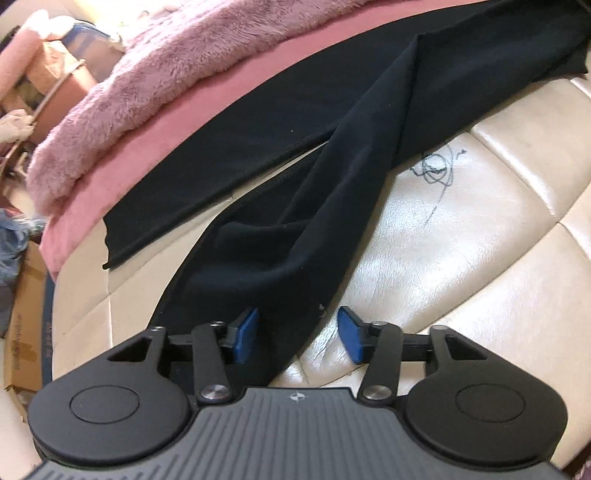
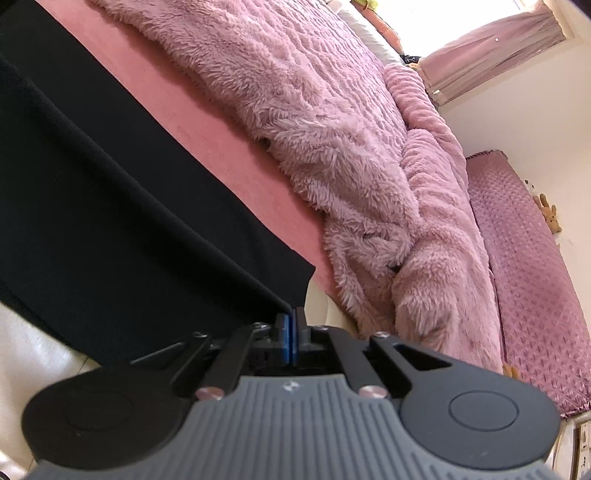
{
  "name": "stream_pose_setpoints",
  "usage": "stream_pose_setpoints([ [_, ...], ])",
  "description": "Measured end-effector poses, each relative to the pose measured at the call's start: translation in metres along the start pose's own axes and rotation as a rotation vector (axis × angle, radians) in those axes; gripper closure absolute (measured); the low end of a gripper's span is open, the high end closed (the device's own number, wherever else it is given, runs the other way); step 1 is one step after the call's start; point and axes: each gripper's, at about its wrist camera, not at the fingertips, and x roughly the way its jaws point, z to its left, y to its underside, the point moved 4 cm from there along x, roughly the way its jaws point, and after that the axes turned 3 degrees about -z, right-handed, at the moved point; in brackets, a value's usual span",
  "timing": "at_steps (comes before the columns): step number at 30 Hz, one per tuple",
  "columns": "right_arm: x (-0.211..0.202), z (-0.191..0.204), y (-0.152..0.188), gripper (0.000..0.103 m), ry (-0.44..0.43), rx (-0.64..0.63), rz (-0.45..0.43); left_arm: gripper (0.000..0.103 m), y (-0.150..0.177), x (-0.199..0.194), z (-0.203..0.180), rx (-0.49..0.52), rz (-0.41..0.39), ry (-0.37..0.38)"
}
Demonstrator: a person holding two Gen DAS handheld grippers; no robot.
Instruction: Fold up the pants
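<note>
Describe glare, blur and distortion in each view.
Left wrist view: window glare sheens the cream leather surface, fisheye bends the black pants. Right wrist view: the window is blown out, the right gripper body is blurred and the fluffy blanket sharp.

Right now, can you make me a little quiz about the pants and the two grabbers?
1. True or false: the right gripper is shut on a corner of the black pants.
2. What colour is the fluffy blanket? A green, B pink, C yellow.
3. Fill in: the left gripper is ____, with a pant leg lying between its blue pads.

Key: 1 true. 2 B. 3 open.
</note>
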Motion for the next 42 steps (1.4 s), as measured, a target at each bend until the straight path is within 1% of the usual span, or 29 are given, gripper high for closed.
stream_pose_setpoints([
  [1, -0.002, 0.0, 0.002, 0.103, 0.001, 0.003, 0.003, 0.065, 0.0, 0.0, -0.003, -0.01, -0.001, -0.001],
  [3, -0.006, 0.002, 0.006, 0.103, 0.003, 0.006, 0.009, 0.098, -0.002, -0.001, -0.007, -0.018, -0.003, -0.025],
  [4, -0.008, 0.003, 0.008, 0.103, 0.004, 0.007, 0.011, 0.101, -0.003, -0.001, -0.008, -0.011, -0.004, -0.054],
  [5, -0.01, 0.003, 0.01, 0.103, 0.005, 0.007, 0.011, 0.102, -0.003, -0.002, -0.006, -0.019, -0.016, -0.071],
  [8, -0.019, 0.002, 0.013, 0.103, 0.013, 0.009, -0.003, 0.103, -0.01, -0.015, 0.015, -0.094, -0.079, -0.108],
  [11, -0.03, -0.002, 0.013, 0.103, 0.014, 0.015, -0.027, 0.103, -0.028, -0.036, 0.054, -0.195, -0.143, -0.139],
  [13, -0.037, -0.007, 0.008, 0.103, 0.012, 0.015, -0.051, 0.103, -0.046, -0.044, 0.081, -0.252, -0.169, -0.147],
  [16, -0.039, -0.018, -0.006, 0.103, 0.022, 0.016, -0.082, 0.103, -0.076, -0.044, 0.115, -0.288, -0.174, -0.173],
  [18, -0.035, -0.026, -0.017, 0.103, 0.024, 0.031, -0.095, 0.103, -0.097, -0.037, 0.13, -0.289, -0.163, -0.195],
  [20, -0.023, -0.034, -0.03, 0.103, 0.024, 0.045, -0.101, 0.103, -0.12, -0.02, 0.148, -0.292, -0.135, -0.21],
  [22, -0.006, -0.039, -0.042, 0.103, 0.025, 0.047, -0.094, 0.103, -0.135, 0.003, 0.157, -0.284, -0.099, -0.213],
  [25, 0.03, -0.041, -0.055, 0.103, -0.008, 0.077, -0.058, 0.103, -0.153, 0.042, 0.157, -0.25, -0.039, -0.206],
  [27, 0.052, -0.035, -0.059, 0.103, -0.039, 0.081, -0.028, 0.103, -0.157, 0.064, 0.153, -0.228, -0.001, -0.201],
  [29, 0.075, -0.025, -0.061, 0.103, -0.06, 0.065, 0.002, 0.103, -0.161, 0.085, 0.149, -0.2, 0.02, -0.215],
  [32, 0.1, -0.015, -0.06, 0.103, -0.073, 0.072, 0.031, 0.103, -0.161, 0.107, 0.146, -0.205, 0.047, -0.212],
  [36, 0.118, -0.013, -0.057, 0.103, -0.093, 0.128, 0.037, 0.103, -0.157, 0.126, 0.143, -0.219, 0.062, -0.208],
  [40, 0.131, -0.01, -0.055, 0.103, -0.105, 0.179, 0.038, 0.102, -0.154, 0.135, 0.14, -0.248, 0.026, -0.208],
  [41, 0.132, -0.009, -0.055, 0.1, -0.108, 0.193, 0.035, 0.101, -0.154, 0.136, 0.14, -0.264, 0.016, -0.208],
  [42, 0.133, -0.008, -0.055, 0.083, -0.115, 0.208, 0.031, 0.095, -0.154, 0.137, 0.142, -0.291, 0.005, -0.208],
])
